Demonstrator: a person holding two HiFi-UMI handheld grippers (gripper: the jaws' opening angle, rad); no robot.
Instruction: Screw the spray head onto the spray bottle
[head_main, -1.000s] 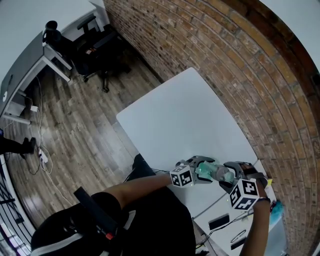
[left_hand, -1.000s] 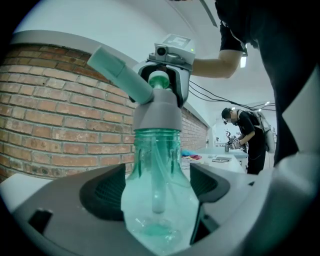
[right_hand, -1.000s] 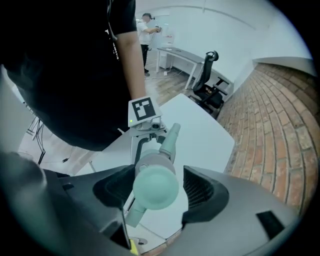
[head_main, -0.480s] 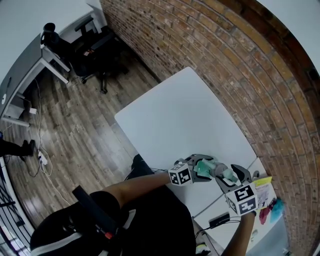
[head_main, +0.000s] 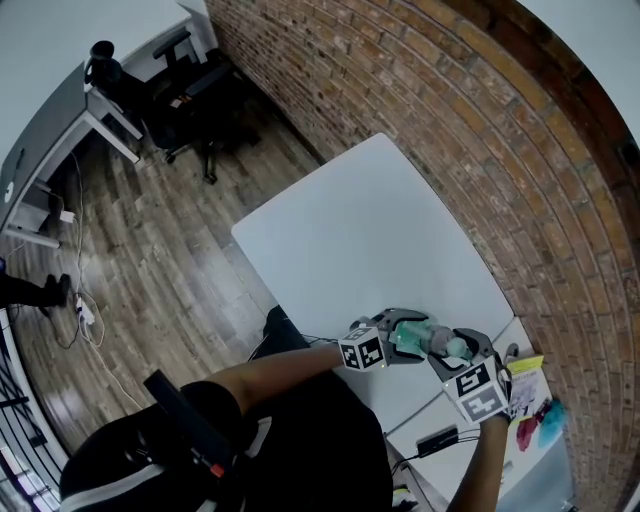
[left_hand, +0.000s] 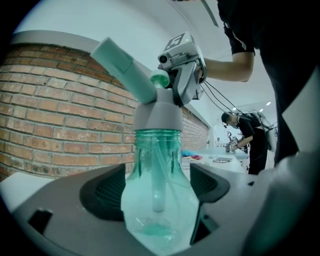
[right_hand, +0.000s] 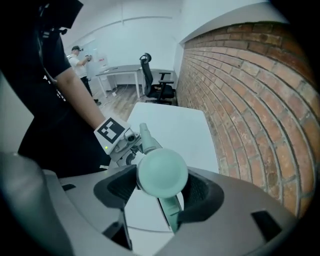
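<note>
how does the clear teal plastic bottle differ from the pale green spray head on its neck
The clear teal plastic bottle is see-through; the pale green spray head is opaque. The left gripper clamps the bottle; the right gripper clamps the spray head. Both are greenish plastic, joined.

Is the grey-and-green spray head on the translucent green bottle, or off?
On: the spray head caps the bottle neck; tightness cannot tell.
</note>
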